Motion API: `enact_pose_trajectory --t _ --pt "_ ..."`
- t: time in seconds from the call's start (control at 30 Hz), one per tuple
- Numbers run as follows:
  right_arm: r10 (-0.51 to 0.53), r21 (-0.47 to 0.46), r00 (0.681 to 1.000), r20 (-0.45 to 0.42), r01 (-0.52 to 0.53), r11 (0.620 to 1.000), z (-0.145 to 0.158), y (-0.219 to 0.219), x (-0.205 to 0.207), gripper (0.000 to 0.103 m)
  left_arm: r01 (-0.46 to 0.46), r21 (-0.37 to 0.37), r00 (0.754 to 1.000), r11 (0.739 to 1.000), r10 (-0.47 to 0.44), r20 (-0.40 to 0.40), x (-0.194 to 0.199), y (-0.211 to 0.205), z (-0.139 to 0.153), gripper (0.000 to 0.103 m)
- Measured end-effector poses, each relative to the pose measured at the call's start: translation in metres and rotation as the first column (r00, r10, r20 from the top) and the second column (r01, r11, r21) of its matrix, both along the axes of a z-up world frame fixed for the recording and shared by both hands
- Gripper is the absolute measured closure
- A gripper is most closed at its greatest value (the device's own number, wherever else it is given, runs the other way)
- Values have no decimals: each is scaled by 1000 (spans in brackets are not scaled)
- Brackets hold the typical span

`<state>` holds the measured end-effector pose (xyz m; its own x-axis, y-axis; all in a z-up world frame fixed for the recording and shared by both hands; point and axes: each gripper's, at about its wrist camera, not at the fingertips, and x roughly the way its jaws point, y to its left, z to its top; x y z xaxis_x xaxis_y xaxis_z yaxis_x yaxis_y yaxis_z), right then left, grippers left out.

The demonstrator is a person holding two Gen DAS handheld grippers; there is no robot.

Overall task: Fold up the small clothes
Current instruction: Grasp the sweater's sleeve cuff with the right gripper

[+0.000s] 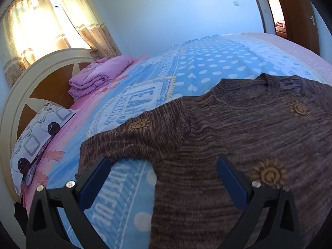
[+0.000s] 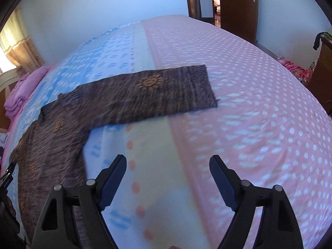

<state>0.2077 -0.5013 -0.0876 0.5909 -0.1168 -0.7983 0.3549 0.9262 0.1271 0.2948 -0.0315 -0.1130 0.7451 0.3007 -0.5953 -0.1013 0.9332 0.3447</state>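
A bedroom with pale blue walls holds a wide bed (image 2: pixel 259 108) under a sheet printed blue on the left and pink with white dots on the right. The left gripper (image 1: pixel 164 166) hangs low over the near edge, jaws spread wide with nothing between the pads; its left finger is over the sleeve cuff, its right over the body of the brown striped knitted sweater with yellow sun motifs (image 1: pixel 238 128), which lies flat, collar toward the far side. The right gripper (image 2: pixel 168 161) is also parted and empty, above bare sheet just right of the sweater, whose right sleeve stretches out across the sheet. Farther left, a folded purple quilt (image 1: pixel 99 74) and a patterned pillow (image 1: pixel 39 132) lie by the white headboard (image 1: pixel 12 108).
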Motion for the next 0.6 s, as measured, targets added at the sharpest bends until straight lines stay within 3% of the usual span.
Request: enact_pose_trajectory --t 0.2,0.6 --pt "-74 3 997 32 74 997 1 -50 40 35 -34 -10 999 999 34 -28 26 2 -14 0" --pt "-128 4 991 -27 128 992 -24 -98 114 44 -100 -3 994 995 100 -44 60 15 -22 0"
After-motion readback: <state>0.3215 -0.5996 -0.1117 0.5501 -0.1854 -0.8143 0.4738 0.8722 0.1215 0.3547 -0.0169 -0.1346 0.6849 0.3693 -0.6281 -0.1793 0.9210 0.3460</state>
